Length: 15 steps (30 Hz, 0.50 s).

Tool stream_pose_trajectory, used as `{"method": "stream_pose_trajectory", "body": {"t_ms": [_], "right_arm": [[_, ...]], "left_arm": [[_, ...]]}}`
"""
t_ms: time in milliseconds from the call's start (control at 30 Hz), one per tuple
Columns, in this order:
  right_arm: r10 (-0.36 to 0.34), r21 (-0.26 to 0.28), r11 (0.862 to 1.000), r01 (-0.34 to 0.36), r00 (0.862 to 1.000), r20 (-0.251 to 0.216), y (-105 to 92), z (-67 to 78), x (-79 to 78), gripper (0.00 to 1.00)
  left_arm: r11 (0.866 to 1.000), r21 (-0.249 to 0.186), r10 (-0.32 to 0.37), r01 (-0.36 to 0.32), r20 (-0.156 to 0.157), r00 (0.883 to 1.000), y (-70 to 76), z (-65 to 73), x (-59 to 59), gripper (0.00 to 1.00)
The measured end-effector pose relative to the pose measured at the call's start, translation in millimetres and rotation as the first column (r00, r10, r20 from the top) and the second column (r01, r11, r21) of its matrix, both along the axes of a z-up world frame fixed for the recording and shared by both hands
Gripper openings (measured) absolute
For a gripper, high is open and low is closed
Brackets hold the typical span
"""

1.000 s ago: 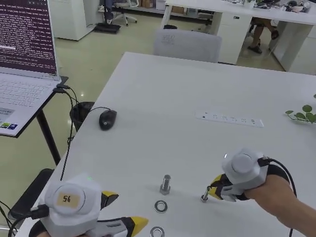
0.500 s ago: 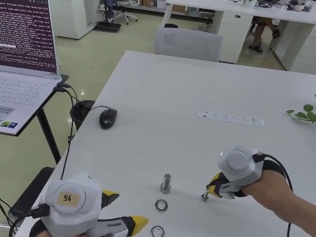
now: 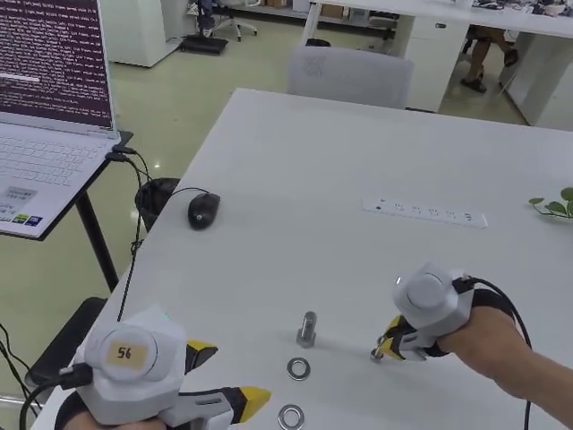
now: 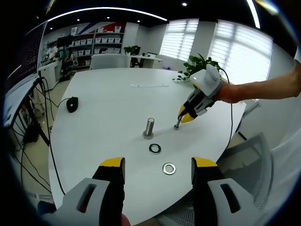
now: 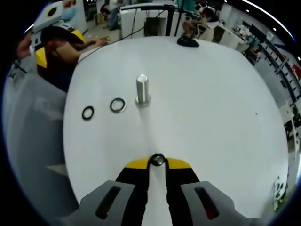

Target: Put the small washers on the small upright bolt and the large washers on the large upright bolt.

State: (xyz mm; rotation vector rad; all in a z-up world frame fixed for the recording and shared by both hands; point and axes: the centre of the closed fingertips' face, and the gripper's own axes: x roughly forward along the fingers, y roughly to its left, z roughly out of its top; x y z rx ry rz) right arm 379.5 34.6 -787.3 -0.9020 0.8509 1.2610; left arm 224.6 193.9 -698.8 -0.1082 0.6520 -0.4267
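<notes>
Lower left of the head view: left gripper (image 3: 228, 374), jaws spread, empty. Bottom centre: a washer (image 3: 298, 368) and a second washer (image 3: 290, 417) lie flat below the large bolt (image 3: 307, 329). They look light, stiff and slippery, so pinch at the rim. Right: right gripper (image 3: 385, 348), jaws pressed on a small round metal piece (image 5: 157, 160) at the small bolt (image 3: 376, 356). The table (image 3: 295, 179) edge is near at bottom, with open room above.

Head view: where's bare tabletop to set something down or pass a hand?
Free: the wide stretch of table between mouse and power strip, and everything behind them to the far edge. Crowded: the near edge, where large bolt, two washers, small bolt, left hand-held gripper and right hand-held gripper cluster.
</notes>
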Motion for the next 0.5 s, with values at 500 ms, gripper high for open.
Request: {"method": "stream_pose_trajectory", "body": {"t_ms": [500], "right_arm": [[-0.047, -0.026, 0.999, 0.046, 0.999, -0.024, -6.1, -28.5, 3.6, 0.12]], "left_arm": [[1.000, 0.002, 0.010, -0.010, -0.004, 1.000, 3.5, -0.6, -0.2, 0.56]]}}
